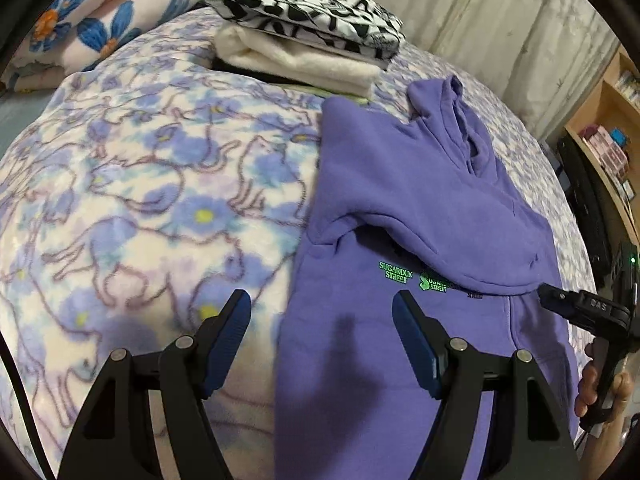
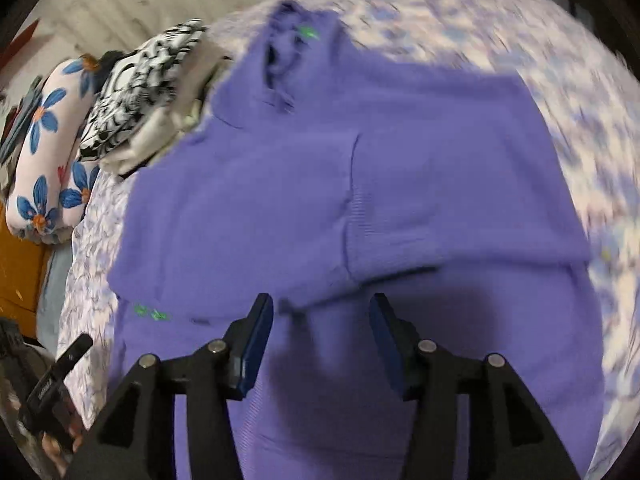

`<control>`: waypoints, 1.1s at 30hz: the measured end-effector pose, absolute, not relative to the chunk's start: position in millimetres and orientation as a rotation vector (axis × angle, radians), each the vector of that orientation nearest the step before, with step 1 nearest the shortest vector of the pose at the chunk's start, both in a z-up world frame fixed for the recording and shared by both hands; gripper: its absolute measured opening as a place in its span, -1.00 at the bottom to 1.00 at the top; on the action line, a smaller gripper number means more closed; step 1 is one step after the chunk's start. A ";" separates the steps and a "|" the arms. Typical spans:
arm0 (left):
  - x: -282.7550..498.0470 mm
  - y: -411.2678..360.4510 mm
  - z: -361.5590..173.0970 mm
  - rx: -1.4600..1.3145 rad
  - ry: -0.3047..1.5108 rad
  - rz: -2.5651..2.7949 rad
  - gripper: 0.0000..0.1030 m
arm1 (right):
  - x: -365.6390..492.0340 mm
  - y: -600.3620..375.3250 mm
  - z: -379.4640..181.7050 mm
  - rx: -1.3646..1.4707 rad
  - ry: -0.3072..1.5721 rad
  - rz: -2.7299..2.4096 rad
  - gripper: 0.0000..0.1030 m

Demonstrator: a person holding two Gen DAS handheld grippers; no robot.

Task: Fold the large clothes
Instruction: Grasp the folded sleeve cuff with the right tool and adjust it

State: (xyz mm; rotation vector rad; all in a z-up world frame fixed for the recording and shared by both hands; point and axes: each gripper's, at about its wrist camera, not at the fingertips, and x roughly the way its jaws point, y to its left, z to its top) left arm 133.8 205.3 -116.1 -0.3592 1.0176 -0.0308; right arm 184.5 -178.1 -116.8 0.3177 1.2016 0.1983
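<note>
A purple hoodie (image 1: 420,208) with green lettering lies flat on the bed, a sleeve folded across its chest and the hood at the far end. It fills the right wrist view (image 2: 320,200). My left gripper (image 1: 322,312) is open and empty, hovering over the hoodie's left edge near the hem. My right gripper (image 2: 322,320) is open and empty above the lower body of the hoodie, just below the folded sleeve. The right gripper also shows at the right edge of the left wrist view (image 1: 588,308).
A floral purple blanket (image 1: 140,200) covers the bed. A stack of folded clothes (image 1: 304,36), black-and-white on cream, sits beyond the hoodie's left shoulder. A blue-flowered pillow (image 1: 100,24) lies far left. A wooden shelf (image 1: 608,132) stands to the right.
</note>
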 end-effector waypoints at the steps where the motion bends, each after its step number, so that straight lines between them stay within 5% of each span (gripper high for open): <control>1: 140.4 203.1 -117.2 -0.349 1.028 -0.038 0.39 | 183.2 -185.6 -116.7 0.340 1.198 0.205 -0.03; 21: 261.1 200.4 -160.0 -0.351 1.155 -0.106 0.39 | 258.1 -219.9 -141.2 0.454 1.196 0.224 -0.02; 24: 266.9 199.0 -166.7 -0.386 1.162 -0.136 -0.12 | 259.4 -204.5 -137.8 0.374 1.182 0.240 0.00; 26: 265.9 194.7 -163.3 -0.352 1.154 -0.105 -0.37 | 256.1 -186.0 -130.5 0.252 1.163 0.244 -0.50; 33: 257.4 180.9 -136.9 -0.208 1.011 -0.006 -0.54 | 248.4 -173.8 -74.0 0.177 0.901 0.239 -0.65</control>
